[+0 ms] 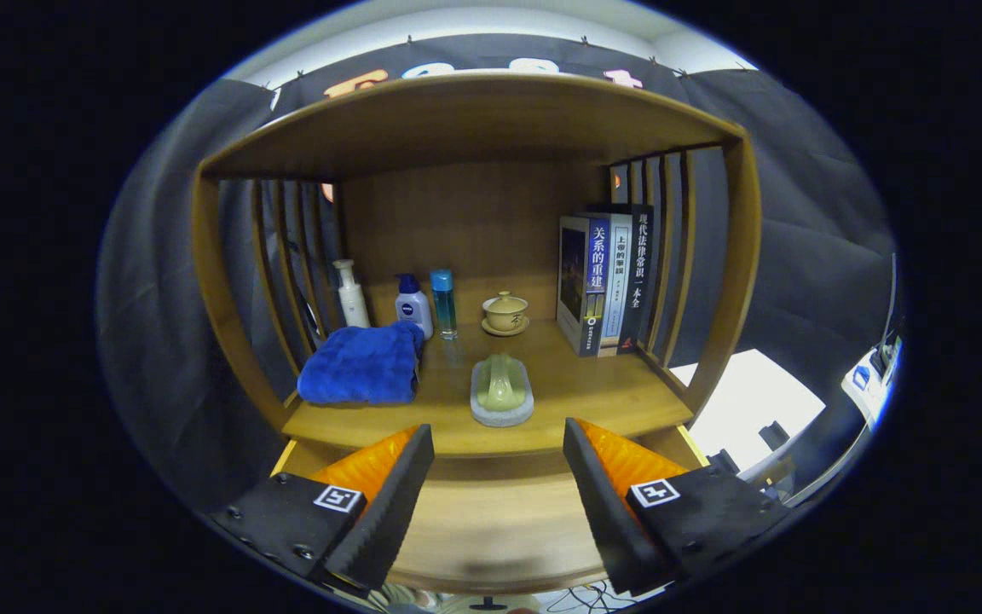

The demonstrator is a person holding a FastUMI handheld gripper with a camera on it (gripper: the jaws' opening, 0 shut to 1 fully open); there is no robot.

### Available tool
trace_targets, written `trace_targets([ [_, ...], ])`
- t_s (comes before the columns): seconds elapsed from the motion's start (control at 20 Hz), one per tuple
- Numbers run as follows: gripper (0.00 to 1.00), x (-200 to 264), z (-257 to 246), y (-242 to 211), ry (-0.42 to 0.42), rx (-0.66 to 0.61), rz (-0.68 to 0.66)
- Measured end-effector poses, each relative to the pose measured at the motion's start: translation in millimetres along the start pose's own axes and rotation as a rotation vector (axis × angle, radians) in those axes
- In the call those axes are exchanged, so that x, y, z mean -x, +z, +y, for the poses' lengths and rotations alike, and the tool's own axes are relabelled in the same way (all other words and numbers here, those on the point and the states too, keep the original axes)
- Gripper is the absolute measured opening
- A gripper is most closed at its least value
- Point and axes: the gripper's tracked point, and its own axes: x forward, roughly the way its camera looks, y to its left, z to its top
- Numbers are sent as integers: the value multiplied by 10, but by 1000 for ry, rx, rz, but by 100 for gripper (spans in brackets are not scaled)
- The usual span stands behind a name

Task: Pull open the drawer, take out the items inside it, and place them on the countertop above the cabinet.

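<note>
My fingers hang apart, empty, above the open drawer — its stiff wood looks bare, nothing to grip.

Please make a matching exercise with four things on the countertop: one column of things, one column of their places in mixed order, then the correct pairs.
The tool is open, its fingers holding nothing, short of the countertop.

Things:
1. towel
2. books
3. teacup
4. green dish

Places:
A. upright against the right slats
B. nearest the tool, just ahead of its fingers
C. at the back, between the blue bottle and the books
D. left side, in front of the pump bottles

Pairs: 1-D, 2-A, 3-C, 4-B
</note>
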Motion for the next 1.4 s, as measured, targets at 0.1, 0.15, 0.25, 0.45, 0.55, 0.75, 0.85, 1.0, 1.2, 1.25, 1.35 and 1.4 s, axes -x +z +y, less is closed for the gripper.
trace_targets([
  [0.1, 99, 155, 6, -124, -3, 24, -38],
  [0.15, 98, 228, -3, -194, -12, 32, -52],
  [0.25, 99, 342, 4, -357, -14, 33, -73],
  [0.45, 98, 535, 9, -696, -9, 11, -94],
  [0.55, 98, 582, 15, -844, -9, 1, -105],
  [0.75, 98, 690, -6, -1115, -13, 1, -109],
  [0.85, 98, 713, 13, -1258, -12, 1, -105],
  [1.0, 98, 737, 78, -1432, 4, 5, -98],
  [1.2, 99, 721, 127, -1610, 11, 18, -93],
  [1.25, 98, 702, 121, -1658, 10, 20, -86],
  [1.35, 98, 670, 111, -1763, 5, 25, -71],
  [1.4, 98, 663, 87, -1812, -2, 27, -61],
])
